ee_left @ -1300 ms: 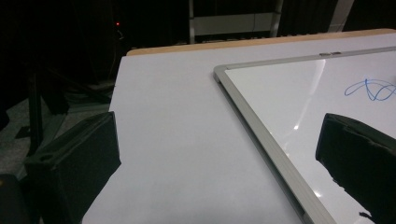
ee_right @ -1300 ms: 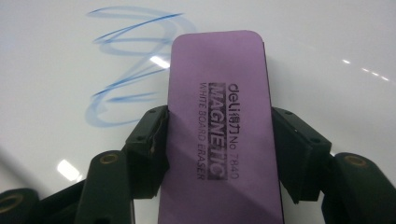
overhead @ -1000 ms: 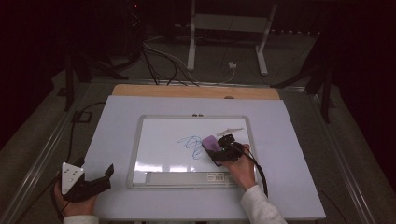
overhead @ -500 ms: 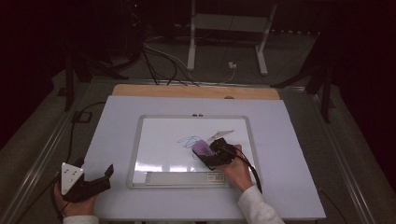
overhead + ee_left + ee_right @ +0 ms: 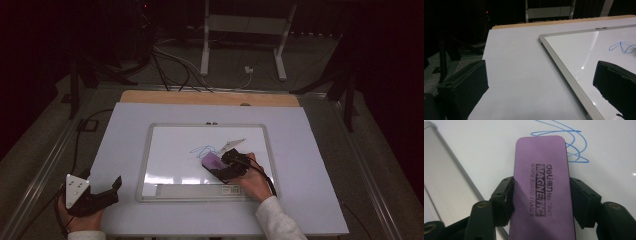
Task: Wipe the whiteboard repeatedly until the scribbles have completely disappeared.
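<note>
Right tool (image 5: 541, 195) clamps purple eraser (image 5: 541, 187) flat, blue scribble (image 5: 571, 147) just ahead, likely for wiping. Left tool (image 5: 95, 195) parked agape, empty.

whiteboard (image 5: 175, 160) on table (image 5: 310, 150), eraser (image 5: 212, 161) on whiteboard

fingers (image 5: 584, 202): black, brass-ringed screw holes | left gripper (image 5: 112, 187): grey triangular plate | sleeve (image 5: 277, 220): white
</note>
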